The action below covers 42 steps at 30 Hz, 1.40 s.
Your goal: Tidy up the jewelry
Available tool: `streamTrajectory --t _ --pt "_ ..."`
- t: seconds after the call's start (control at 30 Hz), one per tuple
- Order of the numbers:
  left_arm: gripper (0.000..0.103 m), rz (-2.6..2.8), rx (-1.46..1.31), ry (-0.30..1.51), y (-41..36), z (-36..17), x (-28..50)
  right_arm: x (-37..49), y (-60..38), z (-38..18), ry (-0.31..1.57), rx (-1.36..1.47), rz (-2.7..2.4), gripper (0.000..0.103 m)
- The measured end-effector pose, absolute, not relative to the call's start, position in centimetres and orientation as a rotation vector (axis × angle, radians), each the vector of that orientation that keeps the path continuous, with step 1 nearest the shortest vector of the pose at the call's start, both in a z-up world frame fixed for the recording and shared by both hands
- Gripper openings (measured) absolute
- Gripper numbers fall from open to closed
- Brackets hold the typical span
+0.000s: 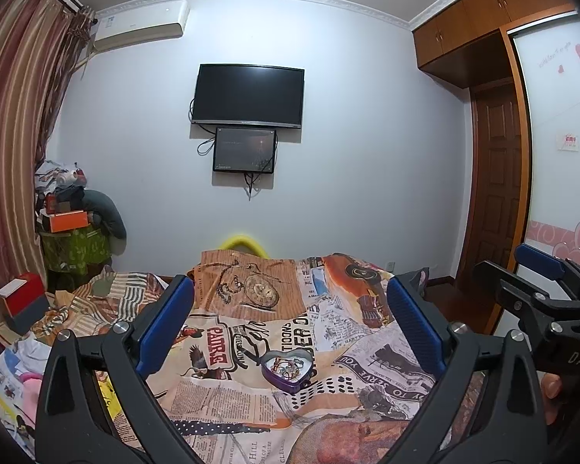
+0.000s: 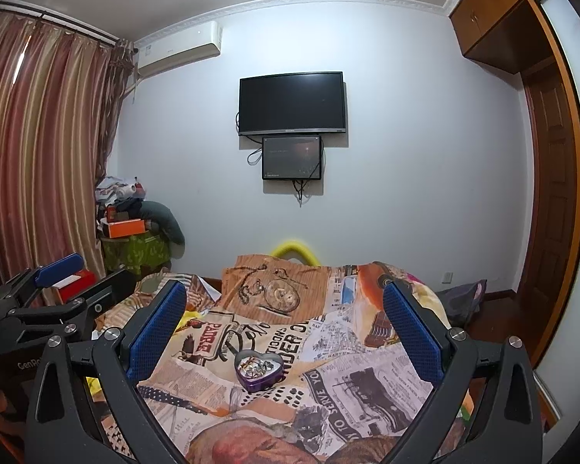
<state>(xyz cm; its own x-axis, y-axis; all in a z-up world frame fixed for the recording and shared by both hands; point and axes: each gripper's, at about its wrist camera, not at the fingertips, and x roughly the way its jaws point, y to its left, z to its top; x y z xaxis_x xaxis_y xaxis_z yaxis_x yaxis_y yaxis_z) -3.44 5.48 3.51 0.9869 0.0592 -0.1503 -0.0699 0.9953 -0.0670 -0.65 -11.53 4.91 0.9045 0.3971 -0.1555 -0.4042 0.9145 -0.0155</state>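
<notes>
Jewelry (image 1: 287,369) lies heaped in an open heart-shaped tin (image 1: 266,375) on the bedspread (image 1: 251,398), ahead of and between the fingers of both claws. The left claw (image 1: 290,321) and right claw (image 2: 284,324) gape wide and empty, probably raised for an overview. Nothing blocks the tin; a red box (image 1: 21,295) sits far left.
</notes>
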Motion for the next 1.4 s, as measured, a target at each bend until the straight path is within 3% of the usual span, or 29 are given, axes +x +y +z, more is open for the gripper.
streamTrajectory --t 1.4 --pt "0.101 0.016 -0.063 0.178 5.66 2.83 -2.58 -0.37 -11.76 4.59 0.171 -0.035 0.403 0.101"
